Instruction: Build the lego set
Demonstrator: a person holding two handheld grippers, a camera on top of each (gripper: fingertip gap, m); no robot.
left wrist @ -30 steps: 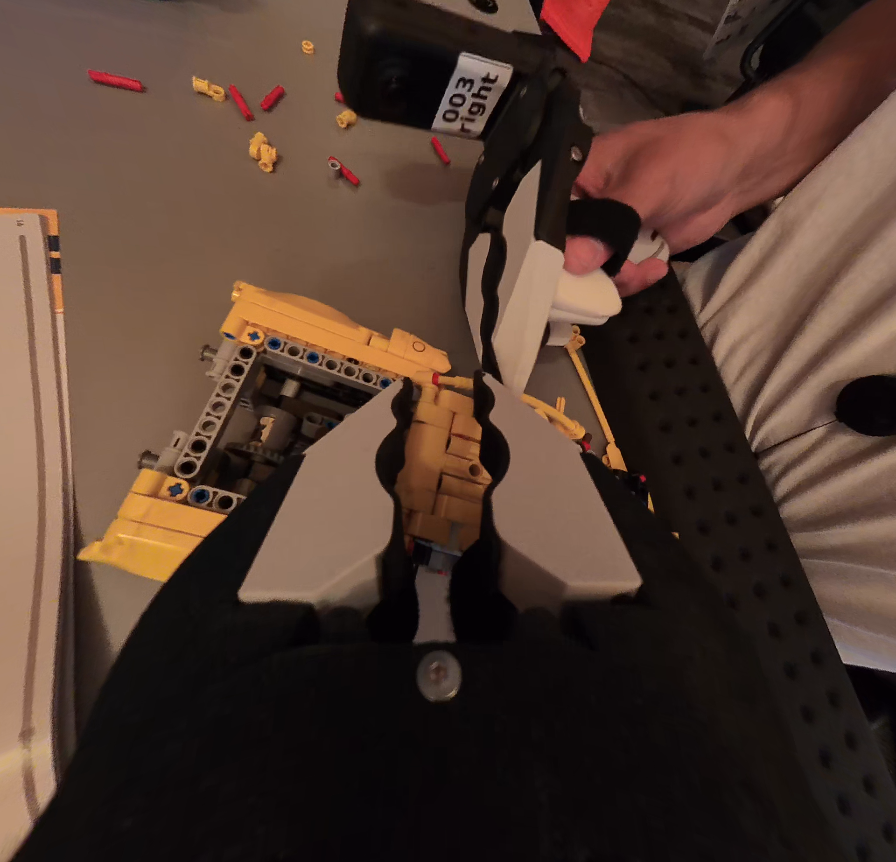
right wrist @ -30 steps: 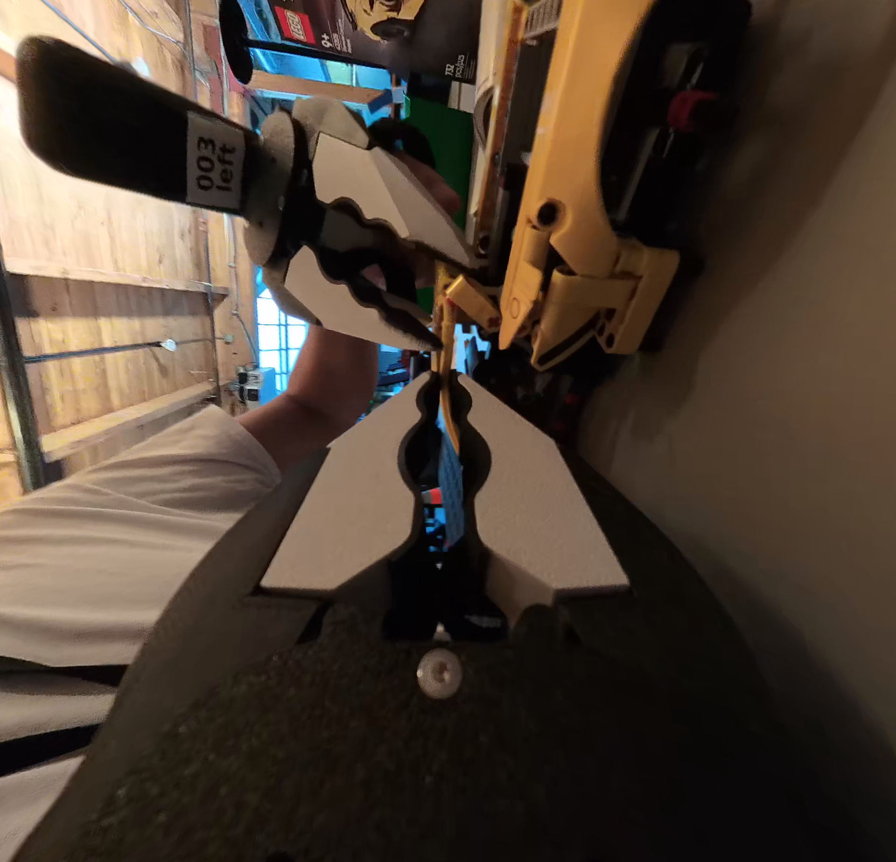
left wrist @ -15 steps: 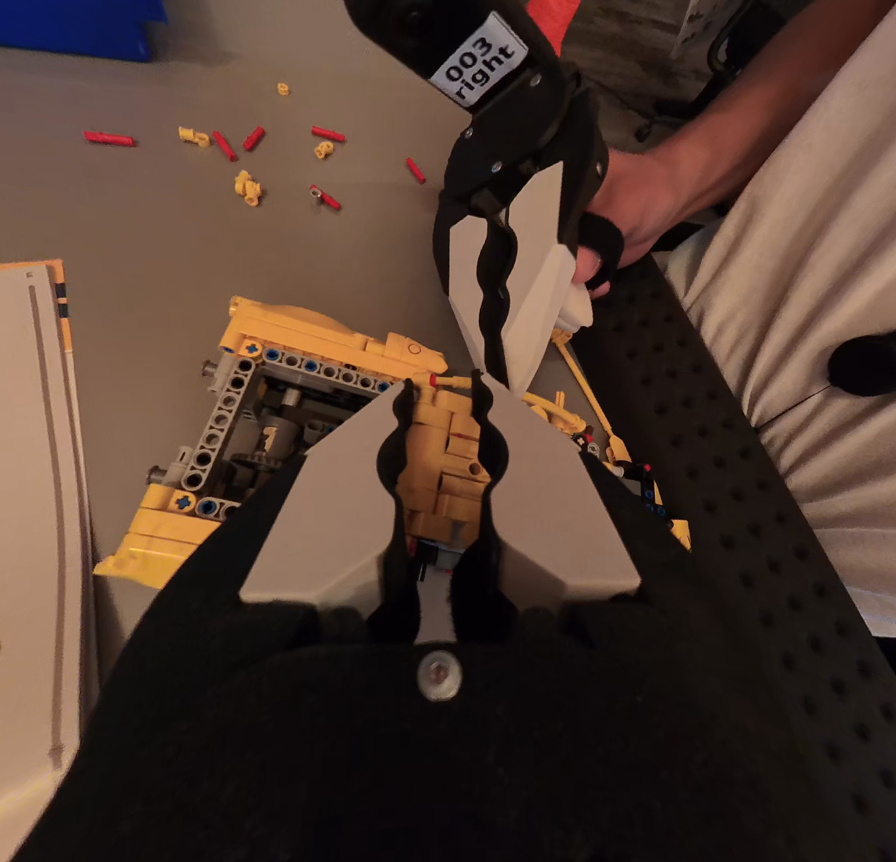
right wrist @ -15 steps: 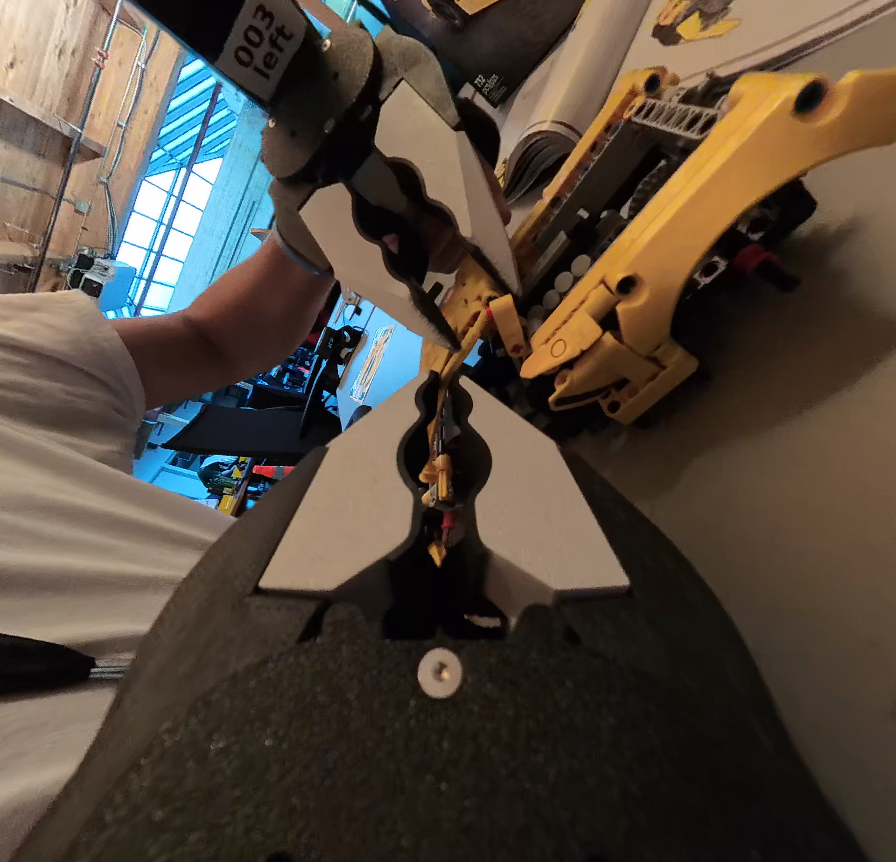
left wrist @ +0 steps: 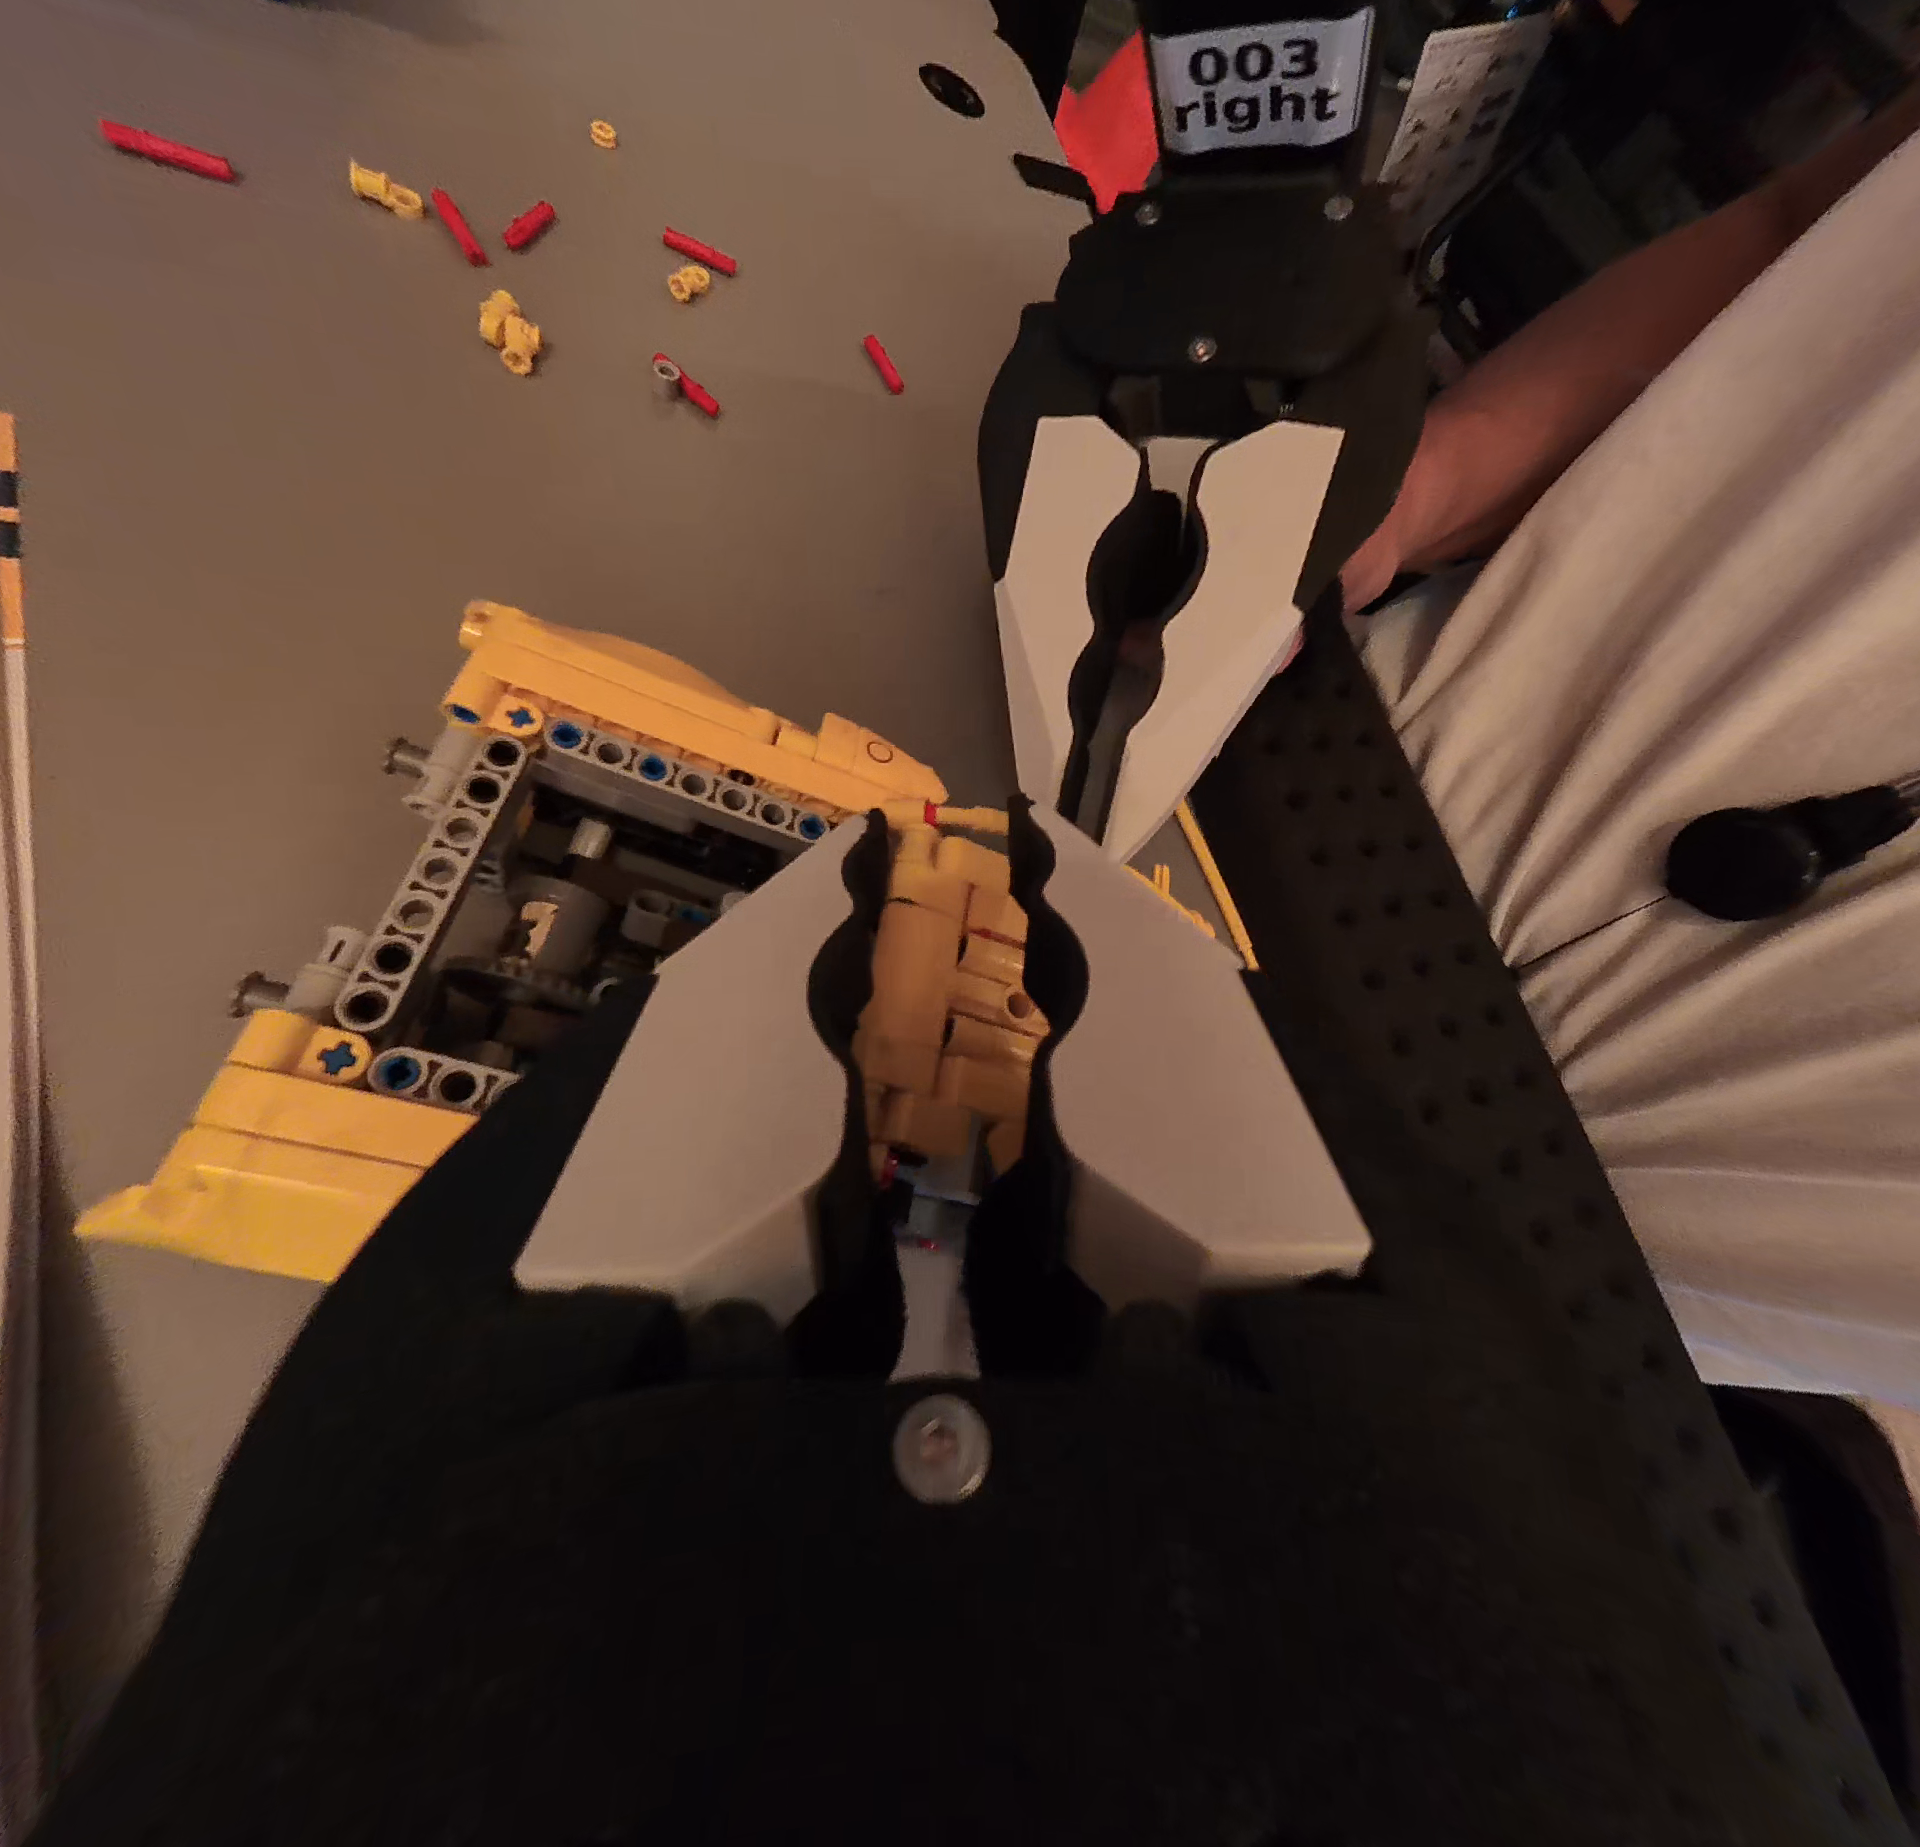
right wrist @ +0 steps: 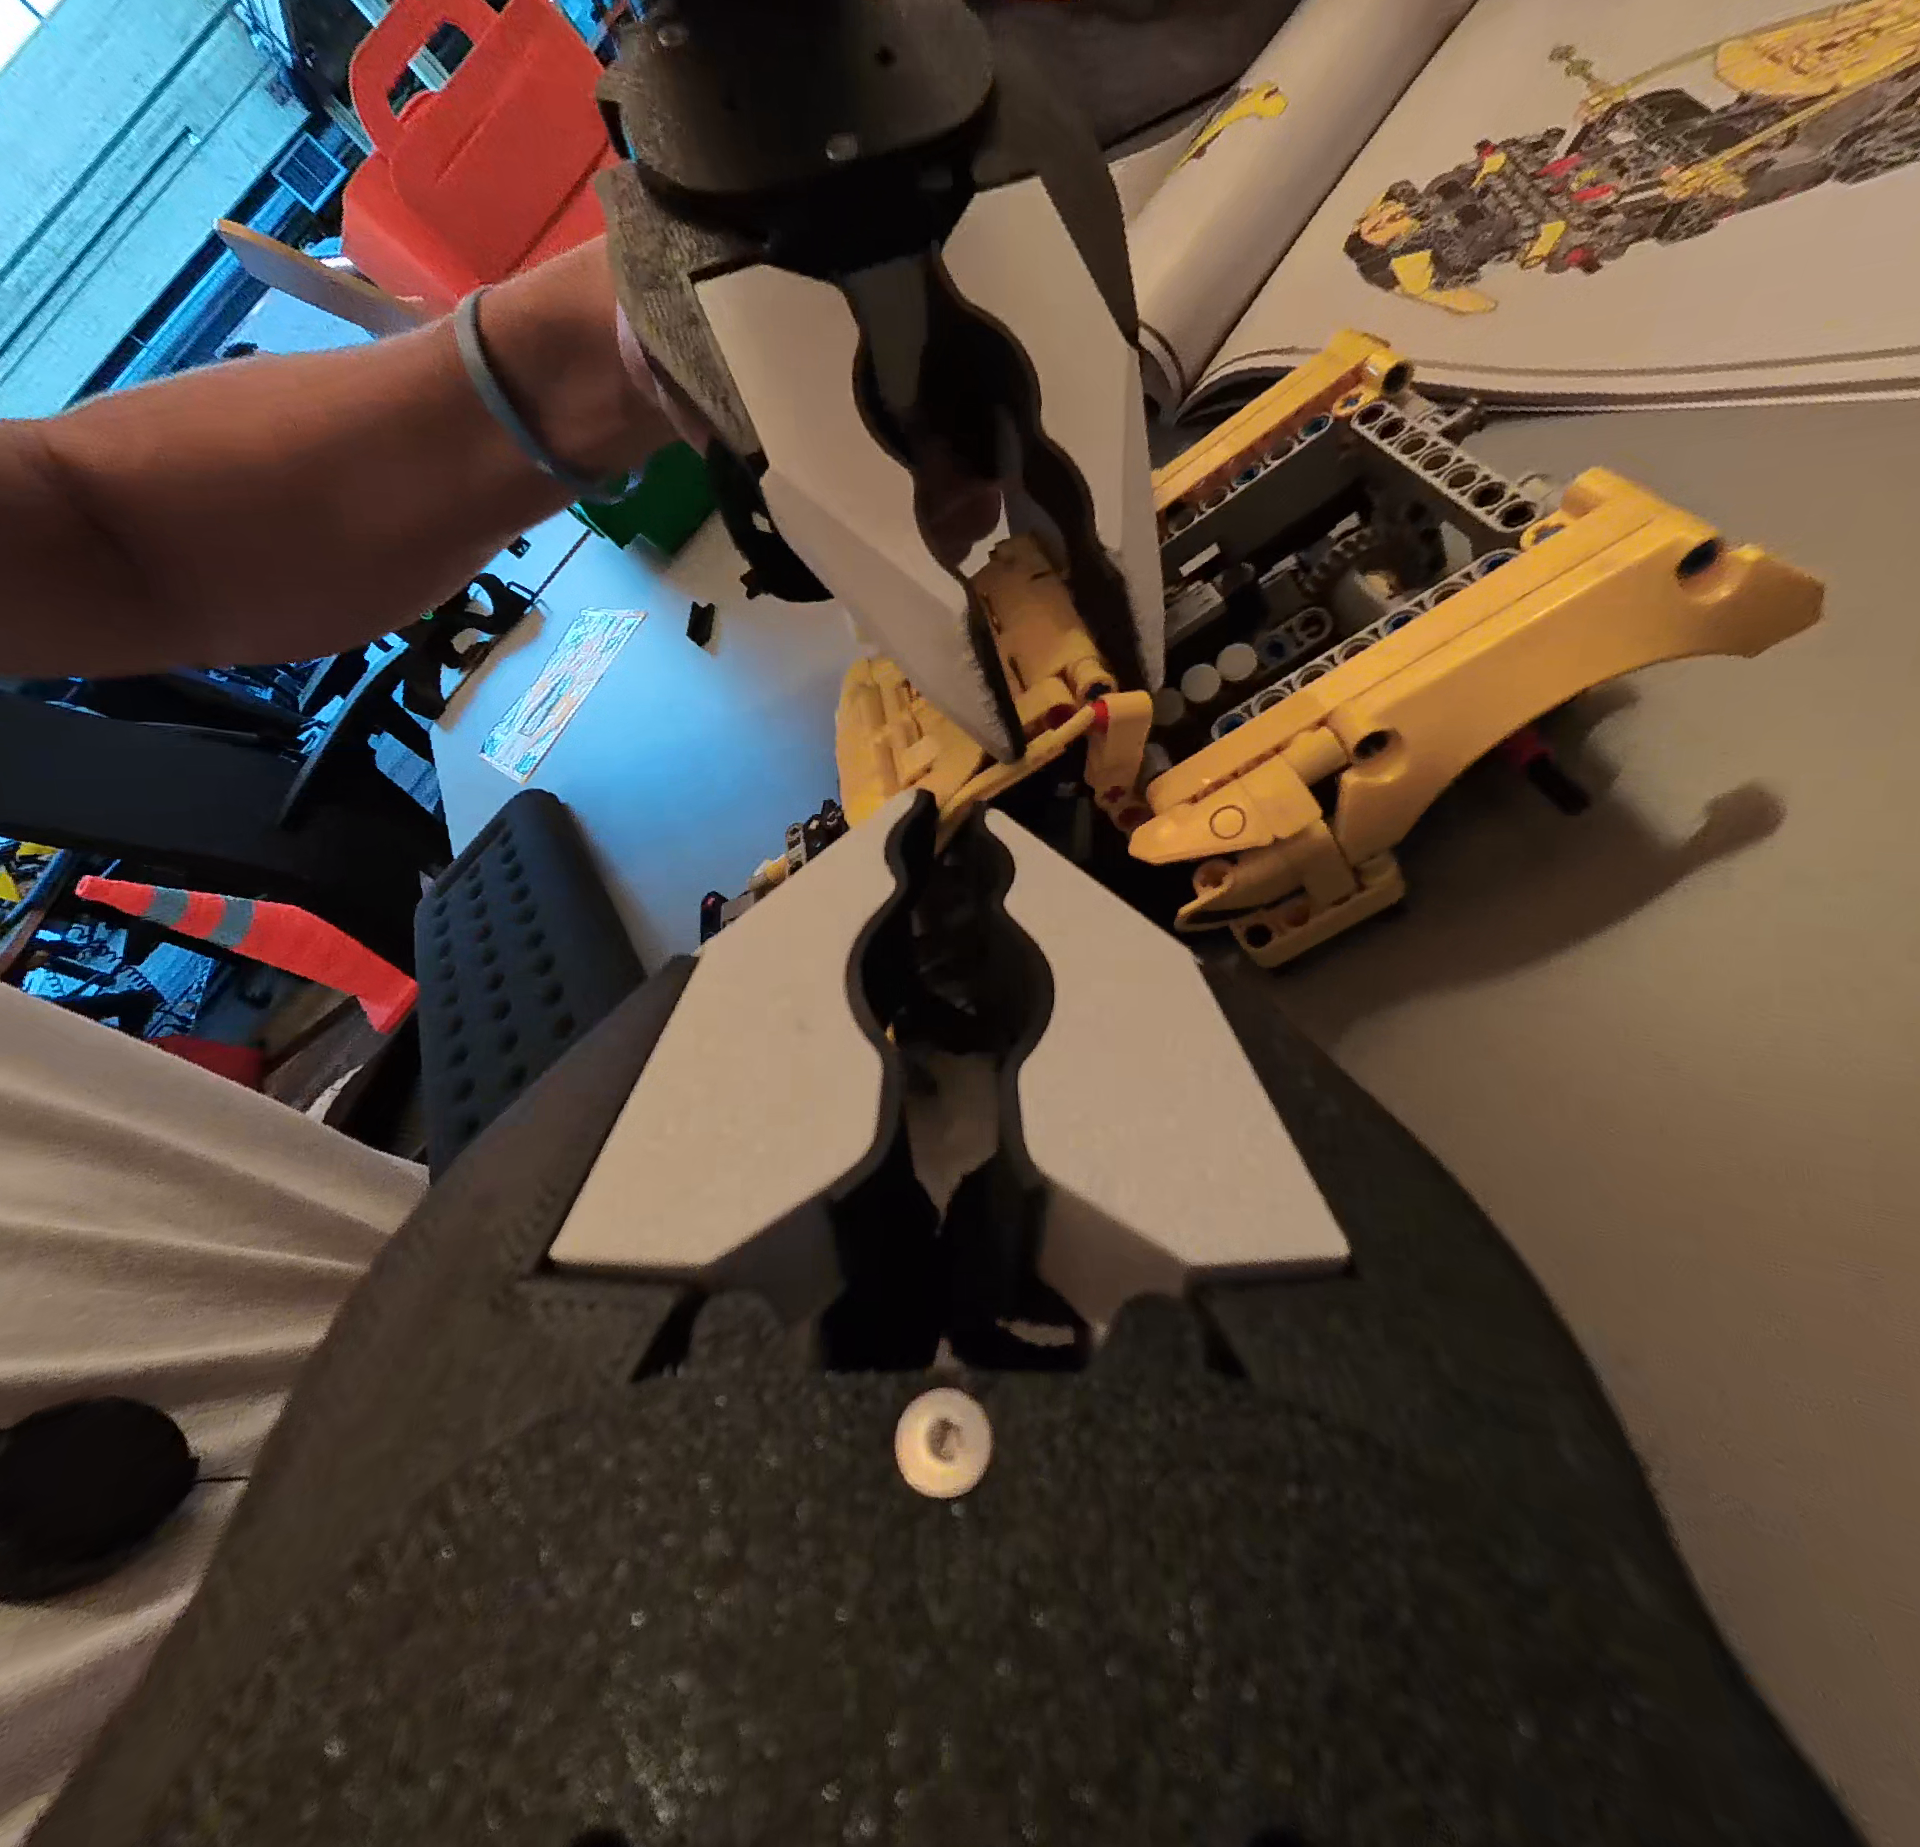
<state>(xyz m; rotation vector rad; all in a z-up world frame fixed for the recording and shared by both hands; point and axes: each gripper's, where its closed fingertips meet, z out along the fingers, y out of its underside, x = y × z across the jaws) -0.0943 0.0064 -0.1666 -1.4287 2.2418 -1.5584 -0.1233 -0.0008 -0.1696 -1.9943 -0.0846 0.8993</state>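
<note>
On right gripper, white label

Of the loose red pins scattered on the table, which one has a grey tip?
The red pin lying below the yellow connector, nearest the model. One end carries a grey sleeve; the other red pins are plain red.

Right hand-held gripper now upright, head-on.

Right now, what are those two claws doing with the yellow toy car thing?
Left gripper shut on yellow model, at its yellow block section. Right gripper shut on thin yellow rod beside it. Model on grey table. Loose pins lie clear.
</note>
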